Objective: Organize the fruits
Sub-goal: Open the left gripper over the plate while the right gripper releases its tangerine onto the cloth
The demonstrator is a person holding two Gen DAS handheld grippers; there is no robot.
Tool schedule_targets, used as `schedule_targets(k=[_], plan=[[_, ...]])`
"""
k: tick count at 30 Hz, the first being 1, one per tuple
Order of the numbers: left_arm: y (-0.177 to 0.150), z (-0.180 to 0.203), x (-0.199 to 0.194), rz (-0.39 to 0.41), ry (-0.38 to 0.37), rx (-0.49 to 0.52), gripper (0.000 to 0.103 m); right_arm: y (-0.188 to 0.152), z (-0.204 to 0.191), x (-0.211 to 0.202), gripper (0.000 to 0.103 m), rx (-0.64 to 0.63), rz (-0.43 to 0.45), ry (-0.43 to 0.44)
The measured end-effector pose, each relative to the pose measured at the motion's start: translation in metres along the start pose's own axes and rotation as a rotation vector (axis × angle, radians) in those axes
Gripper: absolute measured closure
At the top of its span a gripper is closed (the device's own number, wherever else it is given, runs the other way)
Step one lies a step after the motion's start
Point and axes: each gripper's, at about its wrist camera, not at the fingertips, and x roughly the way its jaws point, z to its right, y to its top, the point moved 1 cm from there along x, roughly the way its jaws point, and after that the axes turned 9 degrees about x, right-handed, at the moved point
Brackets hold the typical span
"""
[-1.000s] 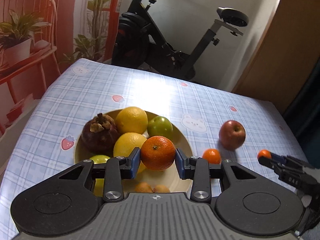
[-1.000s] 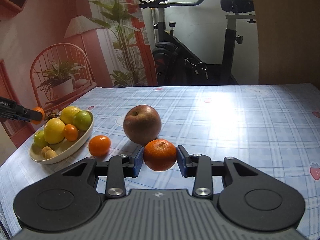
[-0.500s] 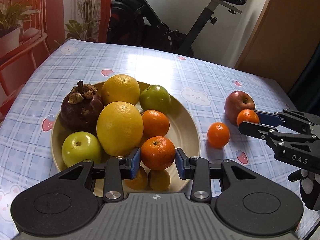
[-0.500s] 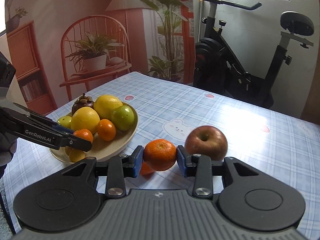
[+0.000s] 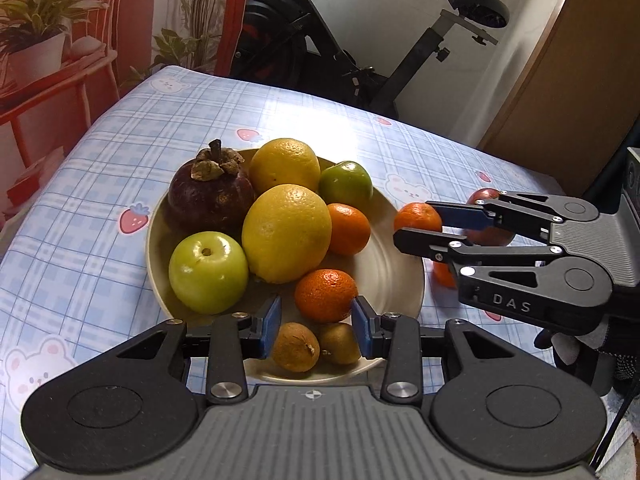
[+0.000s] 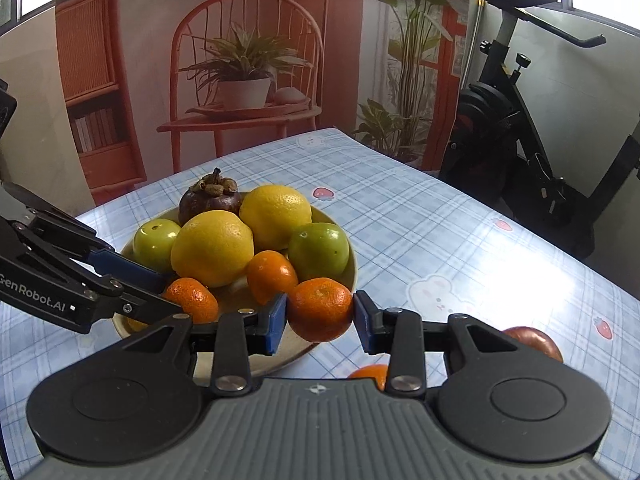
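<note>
A beige plate (image 5: 404,276) holds a mangosteen (image 5: 211,192), two yellow citrus fruits (image 5: 286,232), green fruits (image 5: 208,272), tangerines and two small brown fruits (image 5: 296,346). My left gripper (image 5: 316,320) is open, its pads either side of a tangerine (image 5: 326,295) that lies in the plate. My right gripper (image 6: 320,316) is shut on another tangerine (image 6: 320,308) and holds it over the plate's near rim (image 6: 352,264); it also shows in the left wrist view (image 5: 418,218). A red apple (image 6: 532,342) and a tangerine (image 6: 370,372) lie on the tablecloth.
The table has a blue checked cloth (image 5: 120,152). An exercise bike (image 5: 340,52) stands behind it. A backdrop with a painted chair and plants (image 6: 244,80) hangs at the left. A wooden door (image 5: 568,80) is at the right.
My left gripper has opened and let its tangerine down into the plate. My right gripper has carried its tangerine left to the plate's rim.
</note>
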Motion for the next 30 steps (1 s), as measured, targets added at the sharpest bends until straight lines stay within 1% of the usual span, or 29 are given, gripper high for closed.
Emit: schedule_targets(k=[4, 9, 12, 18, 20, 24, 30], plan=[[0.001, 0.002, 0.001, 0.003, 0.011, 0.001, 0.060, -0.001, 0.002, -0.002, 0.062, 0.009, 0.010, 0.010], [-0.002, 0.007, -0.003, 0.014, 0.044, 0.018, 0.060, -0.008, 0.020, -0.025, 0.061, 0.105, 0.057, -0.001], [-0.005, 0.010, -0.008, 0.022, 0.078, 0.036, 0.060, -0.016, 0.035, -0.044, 0.061, 0.162, 0.091, -0.029], [-0.008, 0.001, -0.013, 0.014, 0.123, 0.003, 0.060, -0.043, 0.060, -0.079, 0.061, 0.259, 0.142, -0.099], [-0.009, -0.003, -0.014, 0.007, 0.134, -0.007, 0.064, -0.052, 0.067, -0.086, 0.061, 0.292, 0.146, -0.112], [-0.008, -0.001, -0.020, 0.022, 0.136, -0.015, 0.063, -0.067, 0.077, -0.091, 0.061, 0.351, 0.138, -0.119], [0.005, 0.018, -0.025, 0.073, 0.131, -0.001, 0.063, -0.072, 0.067, -0.082, 0.061, 0.332, 0.119, -0.093]])
